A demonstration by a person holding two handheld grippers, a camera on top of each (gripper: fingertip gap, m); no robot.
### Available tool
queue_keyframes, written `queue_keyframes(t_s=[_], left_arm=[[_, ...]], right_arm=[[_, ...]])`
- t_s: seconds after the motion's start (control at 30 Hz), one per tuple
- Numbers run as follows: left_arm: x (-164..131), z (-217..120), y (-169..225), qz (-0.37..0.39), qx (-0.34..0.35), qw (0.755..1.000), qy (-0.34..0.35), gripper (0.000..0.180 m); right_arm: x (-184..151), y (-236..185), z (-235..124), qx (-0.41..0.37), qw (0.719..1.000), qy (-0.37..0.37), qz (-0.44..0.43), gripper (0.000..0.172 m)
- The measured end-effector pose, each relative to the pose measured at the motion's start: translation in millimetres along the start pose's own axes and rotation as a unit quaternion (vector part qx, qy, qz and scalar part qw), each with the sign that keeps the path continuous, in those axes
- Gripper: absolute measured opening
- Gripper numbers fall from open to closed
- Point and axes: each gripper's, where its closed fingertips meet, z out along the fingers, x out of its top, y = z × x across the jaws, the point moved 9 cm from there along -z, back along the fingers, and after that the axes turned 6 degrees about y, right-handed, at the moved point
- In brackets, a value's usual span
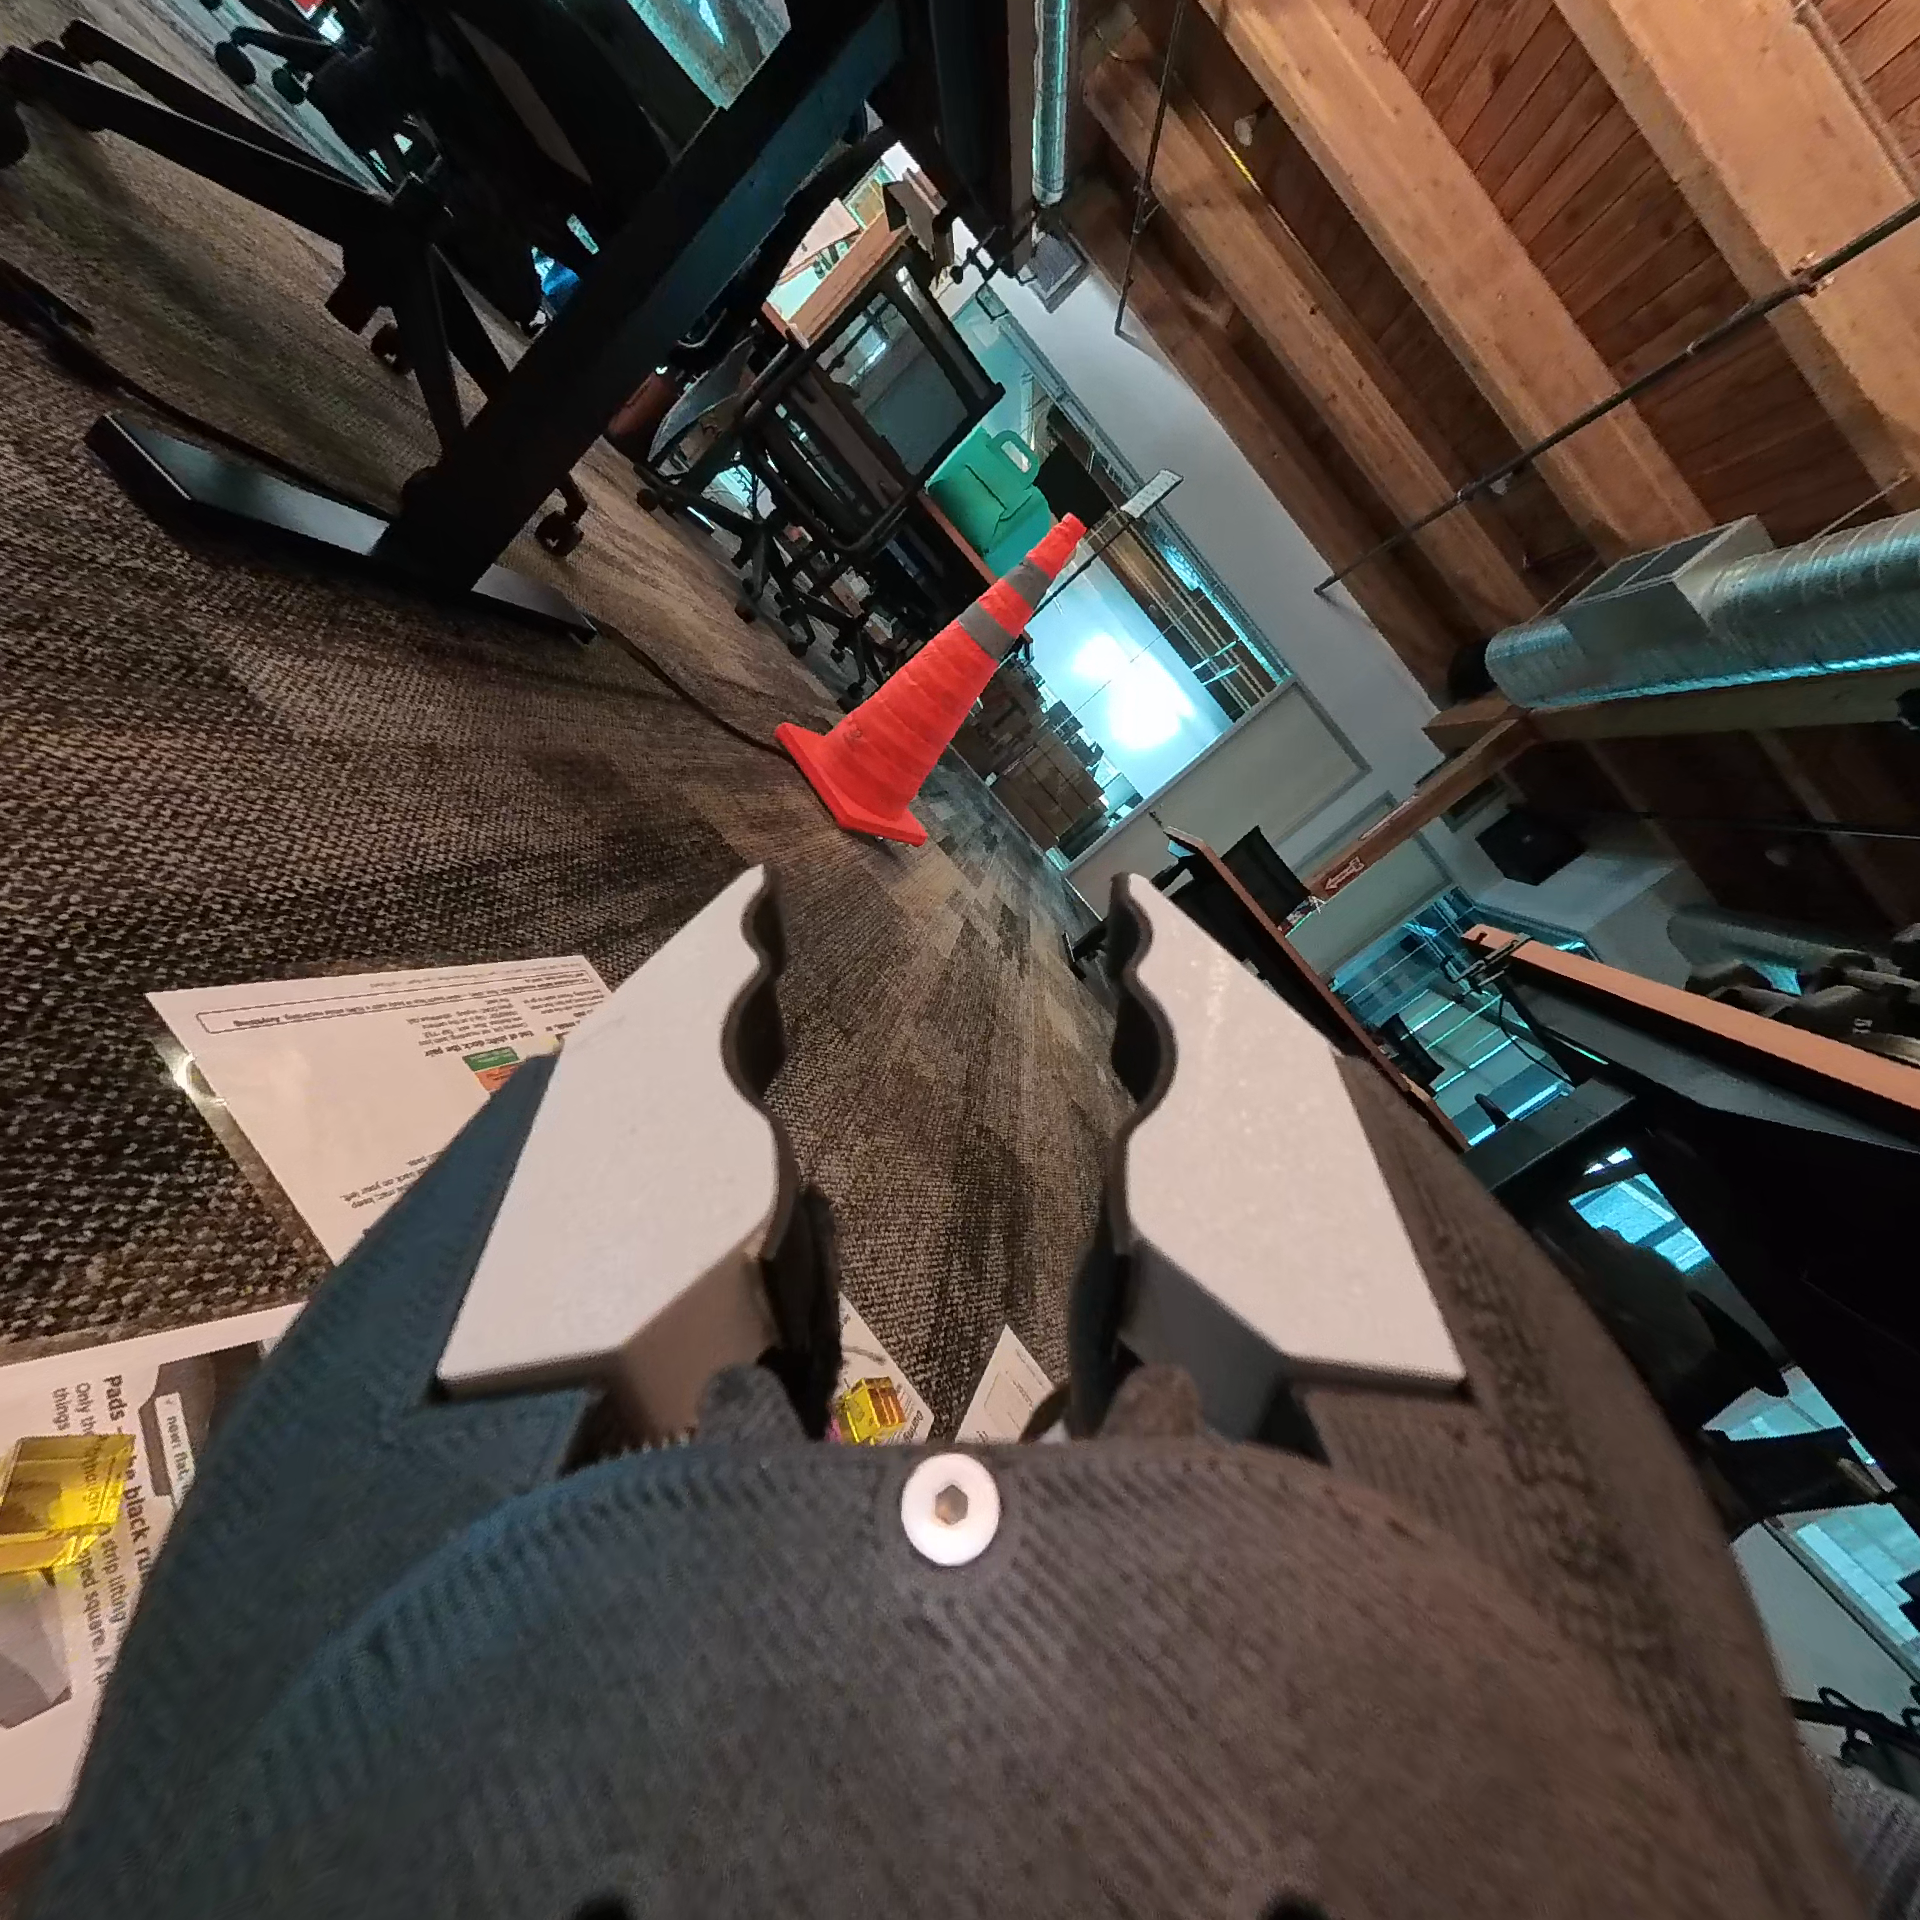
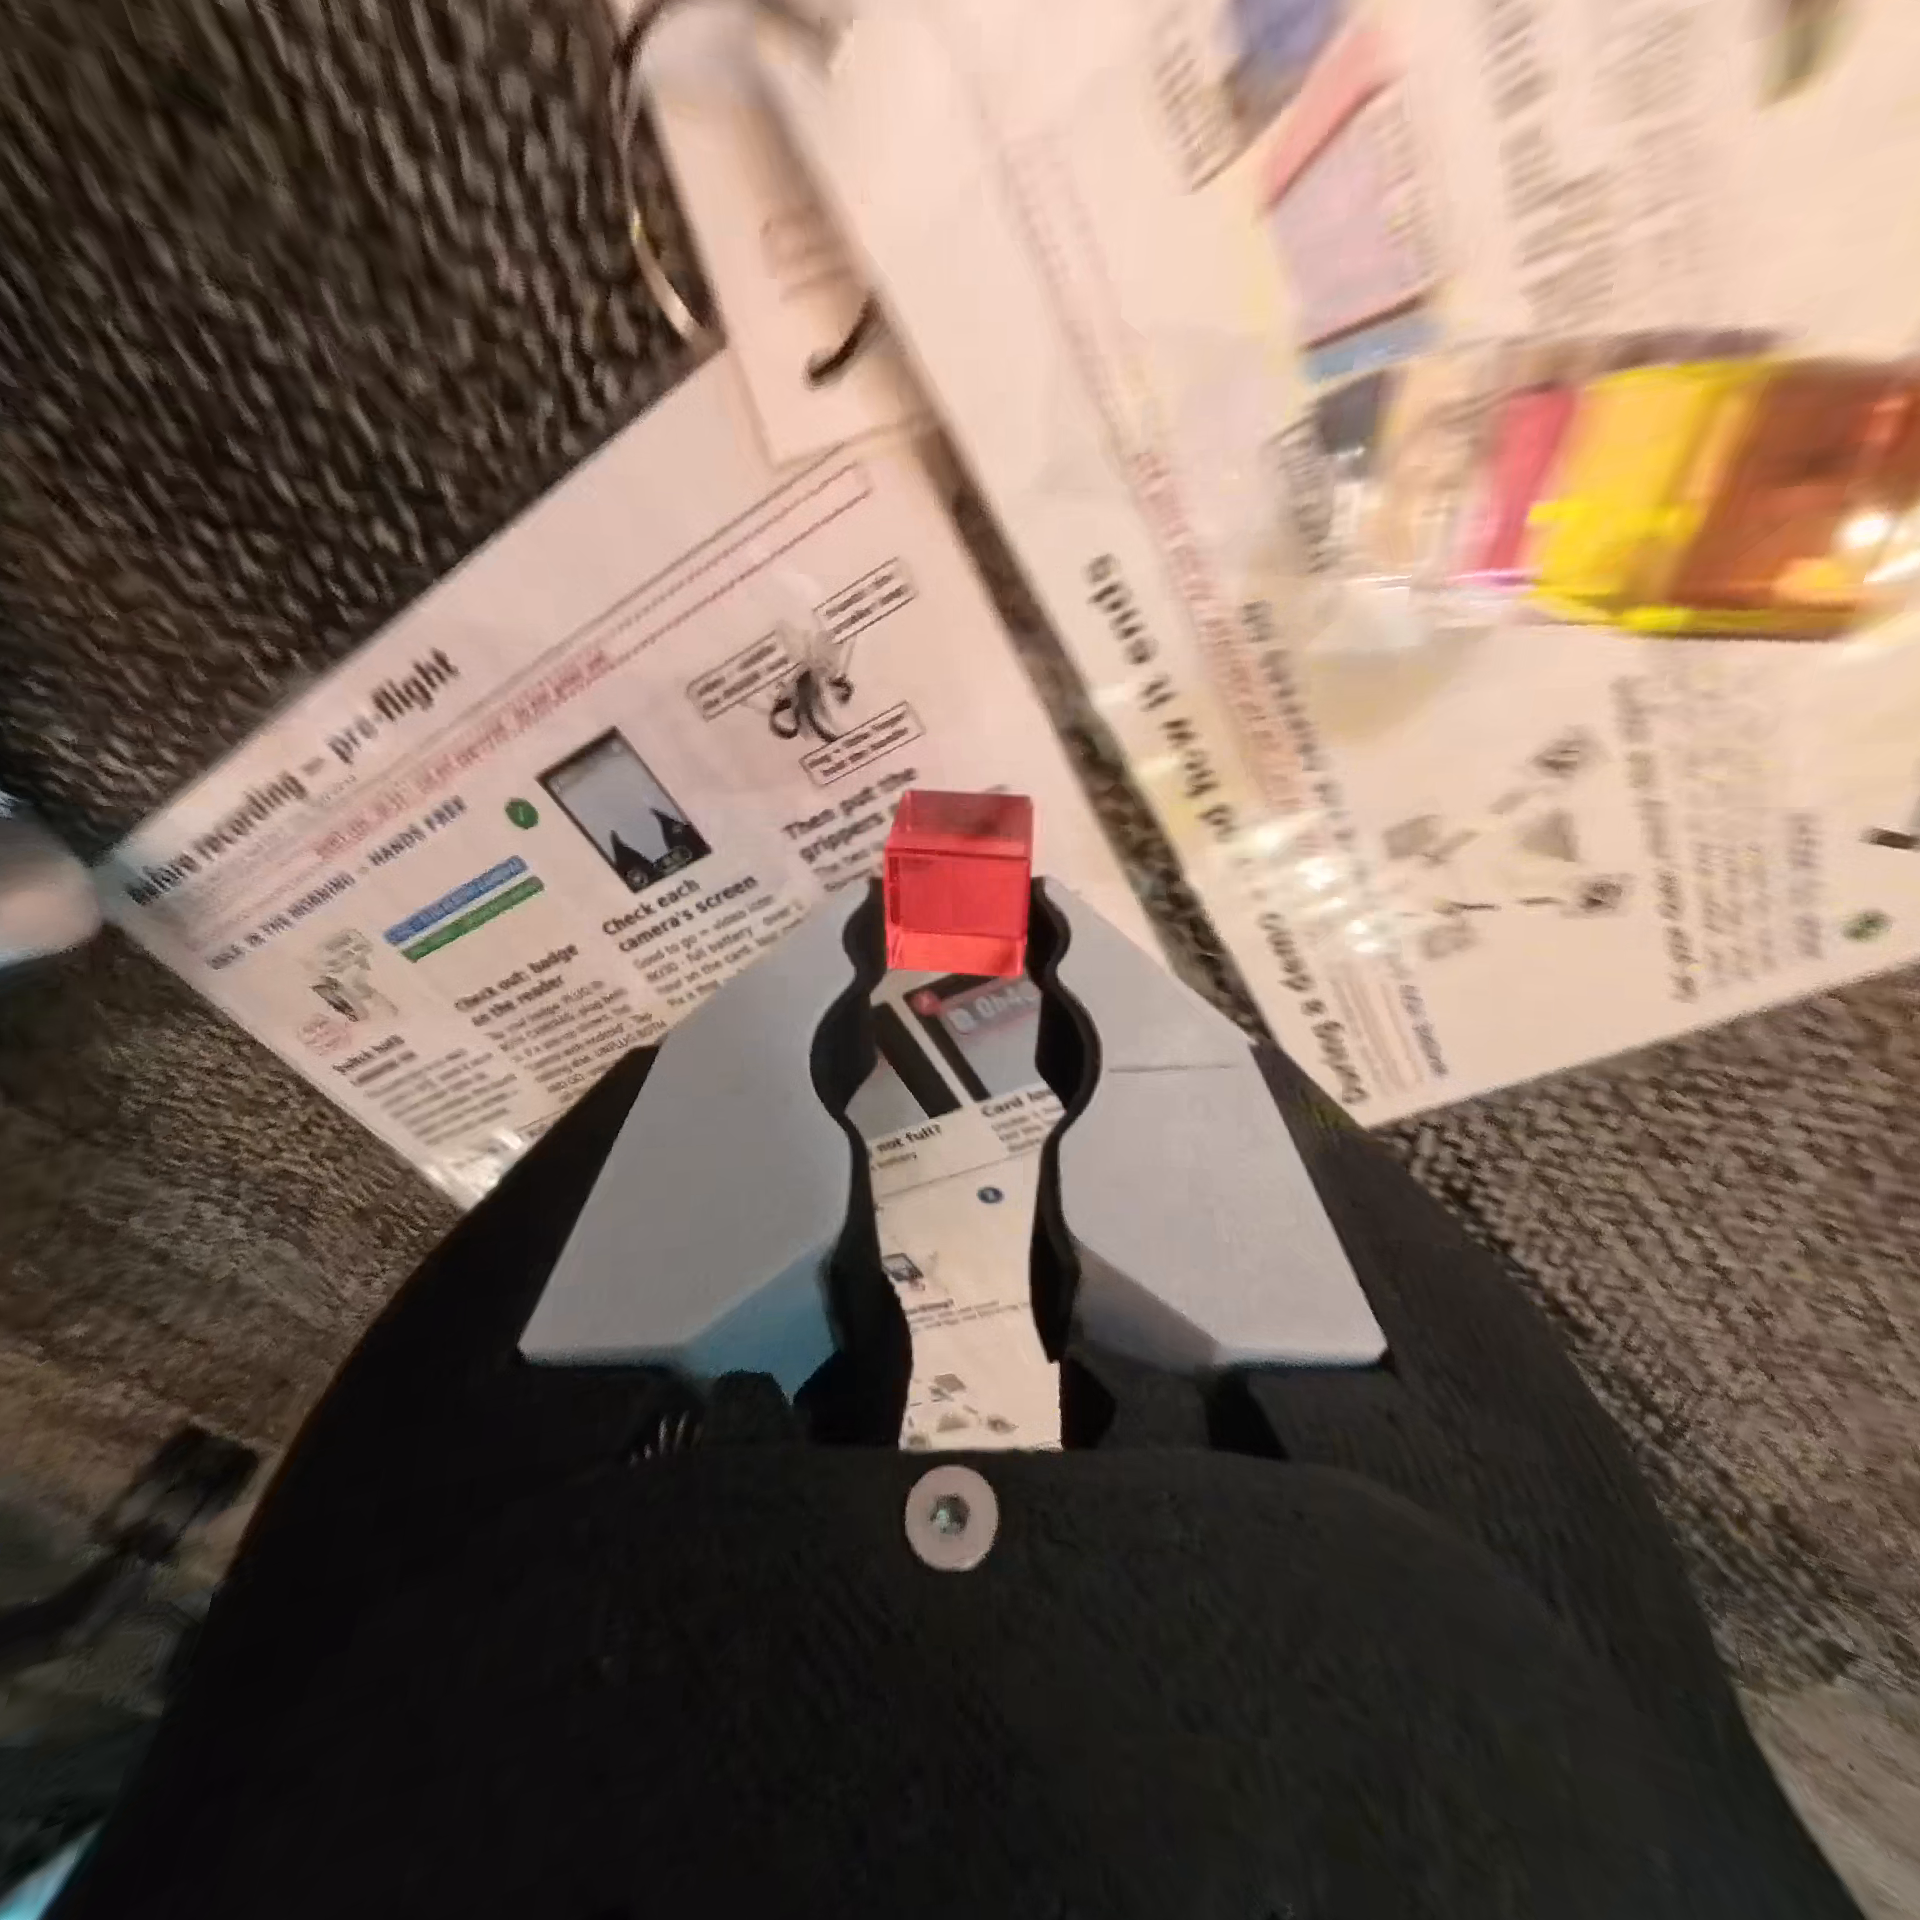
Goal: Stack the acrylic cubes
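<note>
Right gripper [image 2: 958, 914], with grey fingers on a black body, has its two wavy black pads pressed against the sides of a small translucent red cube [image 2: 958, 883], which sits at the very fingertips and stands partly proud of them; the jaws are narrowed to the cube's width. Beneath it lies a white printed instruction sheet [image 2: 468, 914] on mottled grey-brown carpet [image 2: 208, 312], and a second, blurred white sheet [image 2: 1558, 831] lies to the right, bearing a blurred translucent yellow-orange block [image 2: 1714, 499] near the upper right edge. Left gripper [image 1: 940, 935], of the same build, is tilted and points across the room with its jaws wide apart and nothing between the pads, only carpet [image 1: 312, 779] showing through the gap. Beside its left finger lies a white printed sheet [image 1: 343, 1070], and a translucent yellow block [image 1: 52, 1507] rests on another sheet at the lower left. Farther off an orange traffic cone with grey bands [image 1: 914, 696] stands on the carpet, with black desk frames [image 1: 582, 312] and chairs behind
</note>
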Motion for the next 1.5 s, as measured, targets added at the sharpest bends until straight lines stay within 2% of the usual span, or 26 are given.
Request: queue_keyframes(t_s=[0.13, 0.27, 0.43, 0.6, 1.43, 1.47, 1.5], left_arm=[[-1, 0, 0, 0.000, -0.001, 1.000, -0.002, 0.061], [0, 0, 0, 0.001, 0.000, 1.000, -0.001, 0.061], [-1, 0, 0, 0.003, -0.001, 1.000, -0.002, 0.061], [-1, 1, 0, 0.002, -0.002, 1.000, -0.003, 0.061], [-1, 1, 0, -0.001, -0.004, 1.000, -0.003, 0.061], [-1, 1, 0, -0.001, -0.003, 1.000, -0.003, 0.061], [-1, 1, 0, 0.000, -0.002, 1.000, -0.002, 0.061]], right_arm=[[27, 33, -54, -0.026, 0.997, 0.068, 0.026, 0.025], [52, 55, -73, -0.034, 0.998, 0.054, -0.001, 0.025], [69, 68, -64, -0.012, 1.000, 0.009, -0.020, 0.025], [70, 72, -49, -0.001, 0.999, -0.019, -0.026, 0.025], [70, 78, -40, 0.001, 0.999, -0.030, -0.018, 0.025], [71, 78, -41, -0.004, 0.999, -0.028, -0.020, 0.027], [71, 77, -41, -0.008, 0.999, -0.026, -0.021, 0.037]])
